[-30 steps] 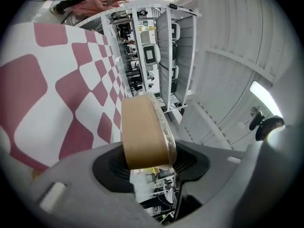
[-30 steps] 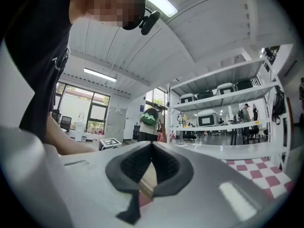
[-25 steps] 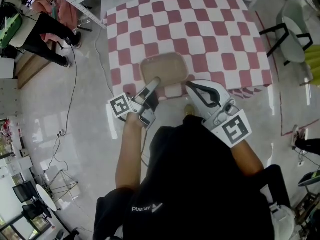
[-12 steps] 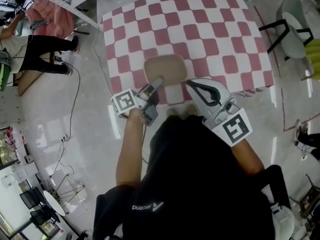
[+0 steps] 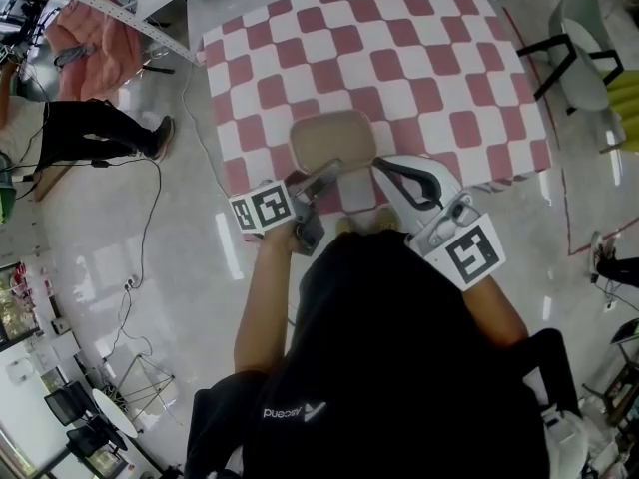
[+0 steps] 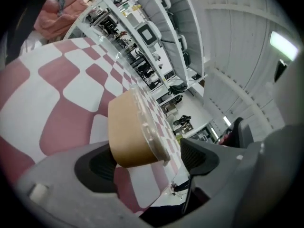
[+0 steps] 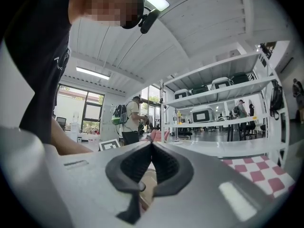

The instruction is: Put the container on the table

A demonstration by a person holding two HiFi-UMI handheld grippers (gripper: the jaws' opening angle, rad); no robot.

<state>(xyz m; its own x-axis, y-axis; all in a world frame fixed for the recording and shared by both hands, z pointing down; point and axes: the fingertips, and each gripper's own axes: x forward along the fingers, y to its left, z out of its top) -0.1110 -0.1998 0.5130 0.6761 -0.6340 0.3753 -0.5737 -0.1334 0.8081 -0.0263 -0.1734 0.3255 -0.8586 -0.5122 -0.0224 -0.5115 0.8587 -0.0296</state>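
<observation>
Your left gripper reaches over the near edge of the table covered in a pink-and-white checked cloth, with its square-marker cube close to your body. The left gripper view shows the left gripper with its jaws wide apart. The tan, rounded-rectangular container with a clear lid stands between them. The tan wall lies close against one dark pad, but you cannot tell whether they touch. A clear gap separates the lid rim from the other pad. In the head view, the container rests on the checked cloth near the table's near edge, just ahead of both gripper tips. Your right gripper is just to the right of the container's near corner, and its marker cube is beside your torso. The right gripper view shows the right gripper with its jaws closed tip to tip and nothing between them. Past the right gripper, a corner of the checked cloth shows at the lower right. A person in dark trousers stands on the pale floor well to the left of the table.
</observation>
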